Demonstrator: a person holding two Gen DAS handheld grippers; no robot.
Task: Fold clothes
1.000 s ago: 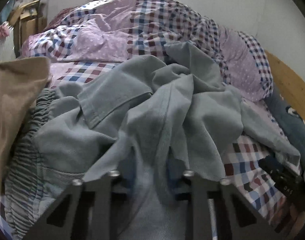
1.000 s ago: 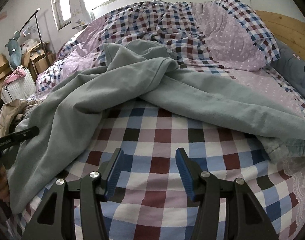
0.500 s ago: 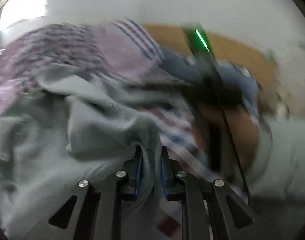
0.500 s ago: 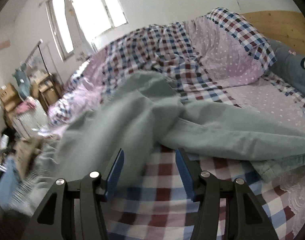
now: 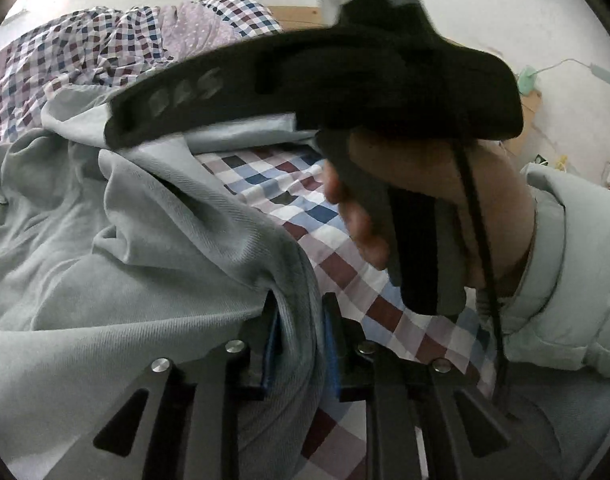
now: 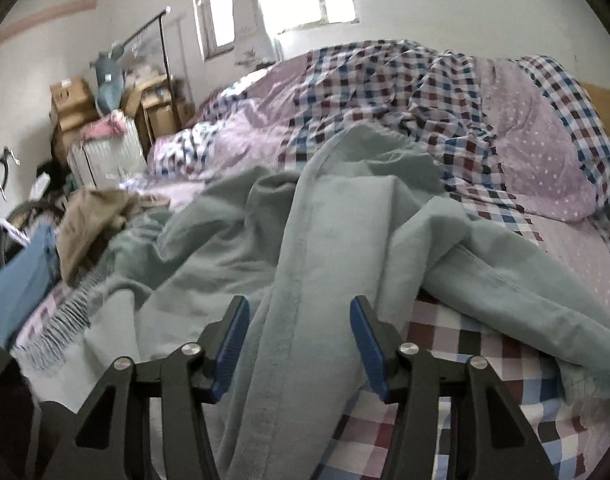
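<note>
A: What is the cloth like?

B: The grey-green garment (image 5: 153, 240) is soft twill with a fine diagonal weave, heaped in loose folds near the bed's (image 6: 457, 340) front edge, over a checked sheet of blue, maroon and white squares. The left gripper (image 5: 299, 344) has its jaws clenched on a thick ridge of it, cloth bulging between the blue pads.

A: And the other one?

B: The right gripper (image 6: 301, 336) has its jaws released, set wide to either side of a long seamed band of the same garment; whether the pads touch it I cannot tell.

A: Anything in the way?

B: In the left view, the right hand (image 5: 425, 200) and its black tool body fill the upper middle, hiding the far bed. A crumpled checked and dotted quilt (image 6: 425, 92) lies toward the far edge, a tan garment (image 6: 93, 220) at the left edge. The clutter beyond is blurred.
</note>
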